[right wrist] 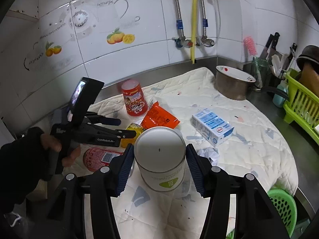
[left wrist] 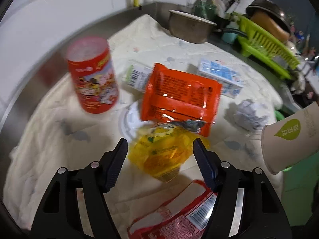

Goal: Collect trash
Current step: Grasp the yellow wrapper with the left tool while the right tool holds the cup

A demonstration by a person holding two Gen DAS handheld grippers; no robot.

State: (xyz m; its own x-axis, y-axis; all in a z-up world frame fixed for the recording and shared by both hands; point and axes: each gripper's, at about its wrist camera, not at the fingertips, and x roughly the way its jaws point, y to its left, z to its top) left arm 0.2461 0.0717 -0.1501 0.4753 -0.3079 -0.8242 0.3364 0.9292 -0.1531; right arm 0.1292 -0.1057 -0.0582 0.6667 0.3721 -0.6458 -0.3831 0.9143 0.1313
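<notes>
Orange wrapper [left wrist: 180, 97], yellow bag [left wrist: 161, 153], red can [left wrist: 93, 79]

Steel counter [right wrist: 279, 117], quilted cloth [right wrist: 249, 139], pot [right wrist: 231, 87]

White tiled wall [right wrist: 151, 45], steel counter [right wrist: 283, 139]

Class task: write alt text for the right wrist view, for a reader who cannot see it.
The right gripper clamps a white paper cup by its sides, above a quilted cloth strewn with wrappers and a blue milk carton. At left, a hand aims the left gripper at a yellow wrapper.
</notes>
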